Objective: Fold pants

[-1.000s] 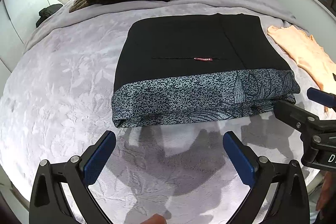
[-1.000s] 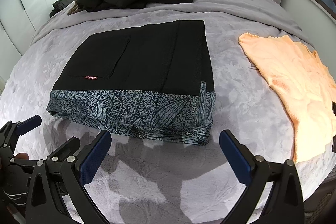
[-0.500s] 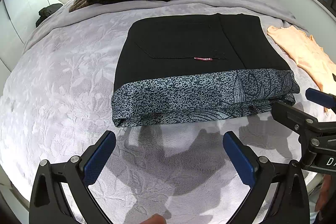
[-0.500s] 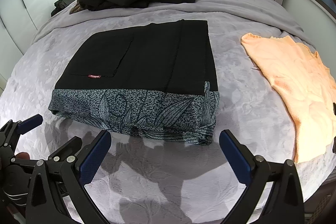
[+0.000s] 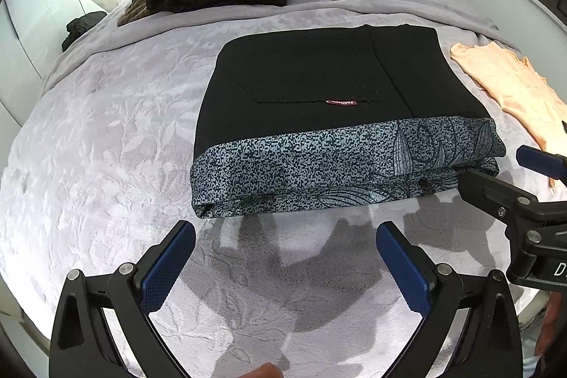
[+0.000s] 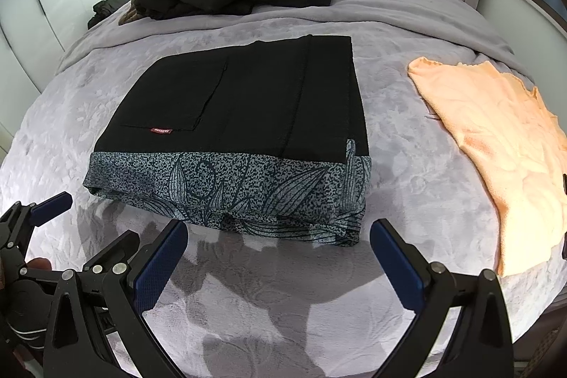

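Left gripper [image 5: 285, 264] hangs over bare blanket [image 5: 88, 165] just short of the pants [image 5: 326, 116], blue pads spread wide, nothing between them. The pants sit mid-bed as a squared-off bundle: black panel on top with a small red tag [image 5: 341, 102], and a speckled grey leaf-print band along the near edge, where the layers stack up. Looks pretty much folded already, imo.

Stuff like this is soft and floppy, light enough, but the layers will slide apart if you only pinch the top one. I'd grab at the near corners of that printed edge, taking the whole stack, one gripper per corner.

Right gripper [image 6: 278, 254] is the same deal, pads wide apart and empty, parked in front of the bundle's right near corner. Off to the right lies an orange cloth [image 6: 496, 137], well clear of the pants.
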Available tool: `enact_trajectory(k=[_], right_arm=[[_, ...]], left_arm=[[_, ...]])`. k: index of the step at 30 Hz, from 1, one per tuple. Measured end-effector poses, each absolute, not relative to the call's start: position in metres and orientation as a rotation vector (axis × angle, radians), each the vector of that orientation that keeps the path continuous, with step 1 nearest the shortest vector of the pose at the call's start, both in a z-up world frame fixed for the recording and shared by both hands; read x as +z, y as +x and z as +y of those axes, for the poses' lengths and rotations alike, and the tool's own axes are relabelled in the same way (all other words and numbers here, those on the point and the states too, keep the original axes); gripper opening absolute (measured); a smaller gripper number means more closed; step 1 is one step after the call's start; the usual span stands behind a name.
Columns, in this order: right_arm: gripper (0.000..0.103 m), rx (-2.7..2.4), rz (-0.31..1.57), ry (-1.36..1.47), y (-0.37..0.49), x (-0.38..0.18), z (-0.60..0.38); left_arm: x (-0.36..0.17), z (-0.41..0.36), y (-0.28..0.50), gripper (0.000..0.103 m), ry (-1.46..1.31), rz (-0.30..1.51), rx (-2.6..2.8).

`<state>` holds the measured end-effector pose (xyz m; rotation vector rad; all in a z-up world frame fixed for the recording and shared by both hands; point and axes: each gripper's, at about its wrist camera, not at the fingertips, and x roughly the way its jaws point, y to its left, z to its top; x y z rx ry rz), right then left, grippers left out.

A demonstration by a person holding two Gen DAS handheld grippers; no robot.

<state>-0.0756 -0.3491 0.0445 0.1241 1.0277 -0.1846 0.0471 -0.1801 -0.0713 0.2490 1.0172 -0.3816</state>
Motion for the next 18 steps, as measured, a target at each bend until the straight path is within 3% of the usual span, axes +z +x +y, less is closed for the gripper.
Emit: enact_trajectory(k=[18], right_arm=[[0.103,-0.181,1.013,0.124,-0.0801,0.0481,-0.3531]], left_arm=[[-0.0721,-0.1823,0.0469,0.102,0.221,1.04,-0.415]])
